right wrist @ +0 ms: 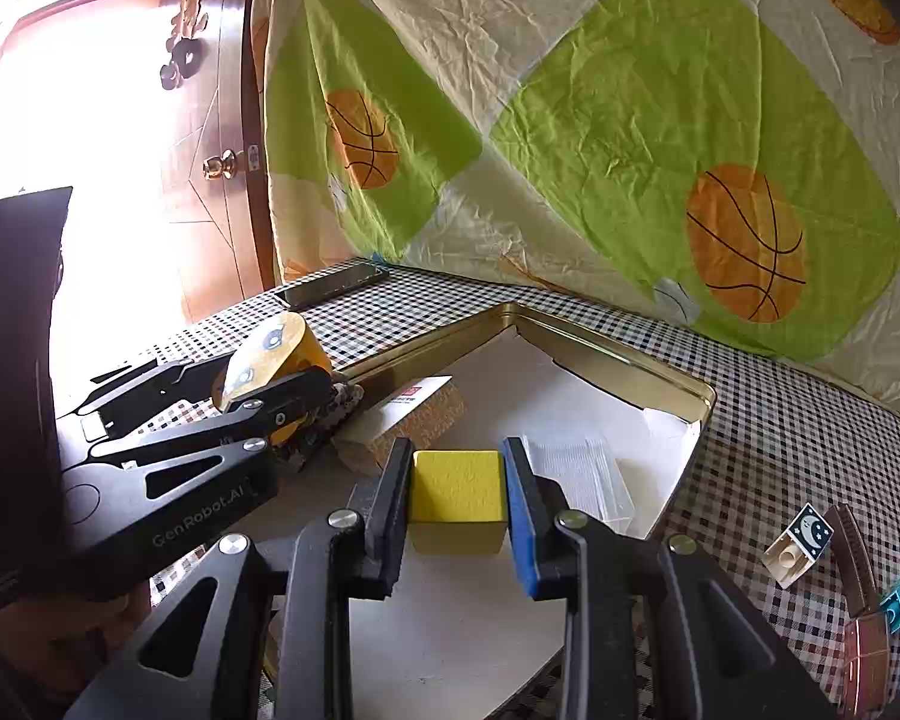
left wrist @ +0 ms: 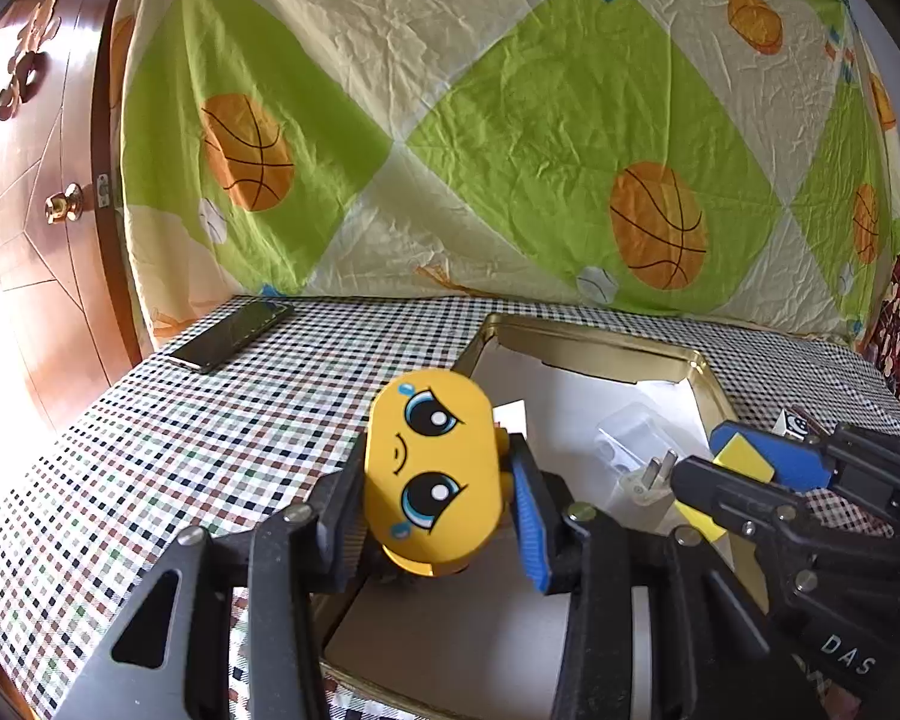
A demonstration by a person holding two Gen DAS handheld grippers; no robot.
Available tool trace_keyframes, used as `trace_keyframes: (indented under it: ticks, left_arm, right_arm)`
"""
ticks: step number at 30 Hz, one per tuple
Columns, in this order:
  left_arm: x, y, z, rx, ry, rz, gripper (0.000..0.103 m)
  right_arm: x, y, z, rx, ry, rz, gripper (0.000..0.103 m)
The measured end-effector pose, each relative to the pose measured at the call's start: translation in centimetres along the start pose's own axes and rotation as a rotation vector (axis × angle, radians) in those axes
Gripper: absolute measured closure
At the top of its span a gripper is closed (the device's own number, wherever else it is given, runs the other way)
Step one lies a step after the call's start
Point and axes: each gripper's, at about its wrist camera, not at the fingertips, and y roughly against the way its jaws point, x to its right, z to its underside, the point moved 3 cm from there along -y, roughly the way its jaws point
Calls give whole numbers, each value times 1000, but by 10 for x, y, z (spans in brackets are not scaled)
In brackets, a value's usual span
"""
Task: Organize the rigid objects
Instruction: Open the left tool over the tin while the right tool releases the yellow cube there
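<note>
yellow toy point(left wrist: 432, 471) pinched in left gripper point(left wrist: 435, 510) over gold tin point(left wrist: 705, 369) | yellow block point(right wrist: 457, 501) clamped in right gripper point(right wrist: 457, 507) above tin too | plug point(left wrist: 648, 480), clear box point(right wrist: 576, 474) already inside | 3ish bits like moon brick point(right wrist: 801, 543) left on tablecloth point(right wrist: 780, 438)
</note>
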Motion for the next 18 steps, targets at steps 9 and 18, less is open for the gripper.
trace_keyframes:
  ticks: [9, 18]
  left_arm:
    - [12, 15, -3, 62, -7, -50, 3]
    - [85, 42, 1, 124, -111, 52, 1]
  right_arm:
    - [47, 33, 12, 62, -79, 86, 37]
    - [167, 90, 70, 14, -202, 311, 37]
